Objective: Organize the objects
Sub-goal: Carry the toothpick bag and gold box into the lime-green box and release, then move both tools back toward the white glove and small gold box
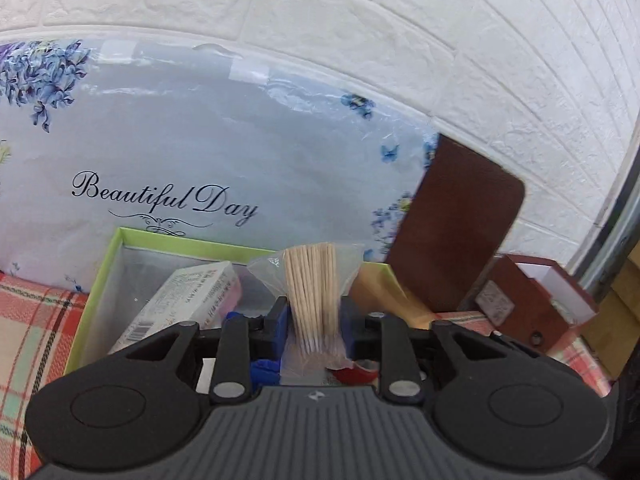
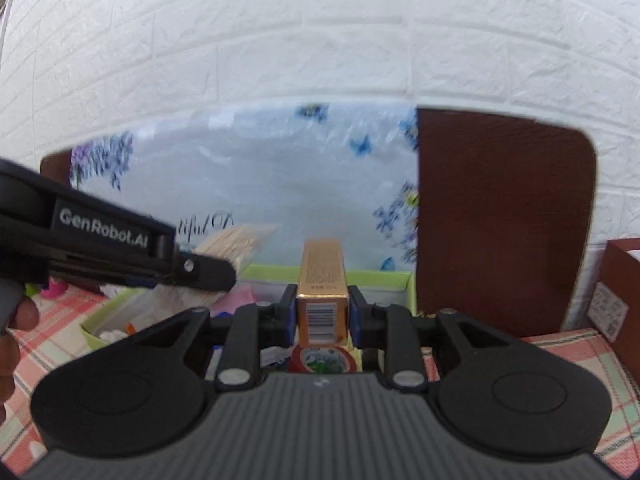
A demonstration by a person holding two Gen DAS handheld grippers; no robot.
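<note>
Lime-green cardboard tray (image 1: 100, 276) already holds a boxed item; left gripper (image 1: 314, 320) pinches a clear bag of wooden sticks (image 1: 314, 280), right gripper (image 2: 322, 312) clasps a gold carton (image 2: 322, 280), both still unplaced.

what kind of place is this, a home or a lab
Probably a home: a checked tablecloth, a white brick-pattern wall, and a green tray of household odds and ends.

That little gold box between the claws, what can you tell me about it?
The gold box is a slim, shiny carton, apparently cardboard, with a white barcode label on its near end. It points lengthwise away from the camera, between the fingers of the right gripper, above the green tray and a round red tin. Whether the pads press it is unclear.
</note>
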